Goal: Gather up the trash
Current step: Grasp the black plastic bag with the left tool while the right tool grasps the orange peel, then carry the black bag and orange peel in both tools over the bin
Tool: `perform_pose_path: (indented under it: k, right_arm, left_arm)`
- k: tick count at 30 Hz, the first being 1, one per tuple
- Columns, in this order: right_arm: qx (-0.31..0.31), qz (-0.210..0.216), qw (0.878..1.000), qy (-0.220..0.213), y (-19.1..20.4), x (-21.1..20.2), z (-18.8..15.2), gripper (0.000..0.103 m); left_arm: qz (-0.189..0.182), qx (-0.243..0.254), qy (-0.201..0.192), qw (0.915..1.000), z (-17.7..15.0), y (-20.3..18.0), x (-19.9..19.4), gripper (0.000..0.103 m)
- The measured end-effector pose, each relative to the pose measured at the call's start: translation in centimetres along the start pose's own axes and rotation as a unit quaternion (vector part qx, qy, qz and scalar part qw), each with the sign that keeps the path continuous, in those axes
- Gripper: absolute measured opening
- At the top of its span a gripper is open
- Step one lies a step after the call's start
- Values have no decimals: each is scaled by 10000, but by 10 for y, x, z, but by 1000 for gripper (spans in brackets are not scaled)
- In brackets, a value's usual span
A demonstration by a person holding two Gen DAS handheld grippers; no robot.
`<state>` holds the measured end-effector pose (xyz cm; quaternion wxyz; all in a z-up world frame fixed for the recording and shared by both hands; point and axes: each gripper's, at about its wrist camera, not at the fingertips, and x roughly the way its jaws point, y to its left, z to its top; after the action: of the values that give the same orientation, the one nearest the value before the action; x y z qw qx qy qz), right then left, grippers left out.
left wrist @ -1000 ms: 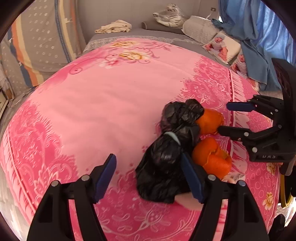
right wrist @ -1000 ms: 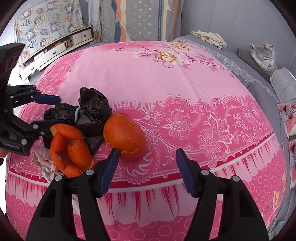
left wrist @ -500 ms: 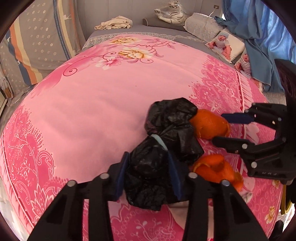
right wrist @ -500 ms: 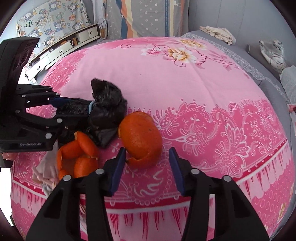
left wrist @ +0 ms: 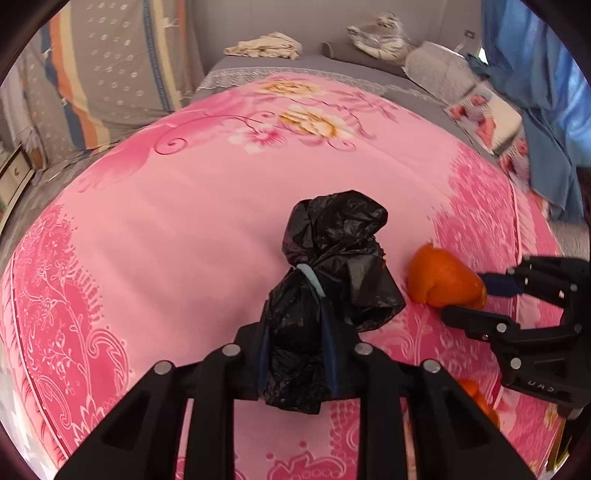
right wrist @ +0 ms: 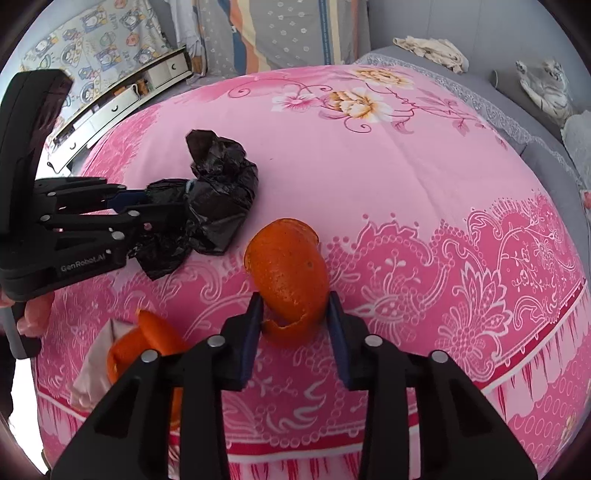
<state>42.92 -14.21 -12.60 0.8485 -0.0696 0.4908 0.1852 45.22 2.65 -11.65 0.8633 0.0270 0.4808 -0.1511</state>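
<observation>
My left gripper (left wrist: 295,350) is shut on a crumpled black plastic bag (left wrist: 332,266) with a pale blue band, held over the pink bedspread (left wrist: 184,221). It also shows in the right wrist view (right wrist: 147,206), with the bag (right wrist: 221,192) in its jaws. My right gripper (right wrist: 295,325) is shut on a large orange peel (right wrist: 288,273). That peel (left wrist: 443,280) and the right gripper (left wrist: 480,299) show at the right of the left wrist view. A second orange peel (right wrist: 147,343) lies on a pale tissue (right wrist: 92,369) near the bed's front edge.
The pink flowered bedspread (right wrist: 406,184) covers the whole bed. Behind it are a grey sheet with a beige cloth (left wrist: 266,46), a toy tiger (left wrist: 380,35), pillows and a blue curtain (left wrist: 535,92). A white drawer unit (right wrist: 122,99) stands beside the bed.
Both grippers have closed. The left one shut on the black bag and lifted it away from the peels. The right one shut on the large orange peel.
</observation>
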Motion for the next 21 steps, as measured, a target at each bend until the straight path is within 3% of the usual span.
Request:
perform_pose_path:
  k: [5, 8, 12, 21]
  right_arm:
    - [554, 173, 9983, -56, -20, -7, 8, 29]
    - [761, 144, 9969, -151, -31, -22, 1, 29]
    - [916, 116, 9954, -243, -41, -45, -11, 29]
    - [1143, 153, 9927, -364, -50, -102, -57, 29]
  left_arm:
    - [78, -364, -266, 9990, 1, 15, -18, 18]
    - [7, -508, -577, 9970, -7, 25, -44, 18]
    - [86, -702, -673, 9952, -19, 35, -69, 18]
    - [107, -1006, -778, 9918, -86, 40, -127, 18]
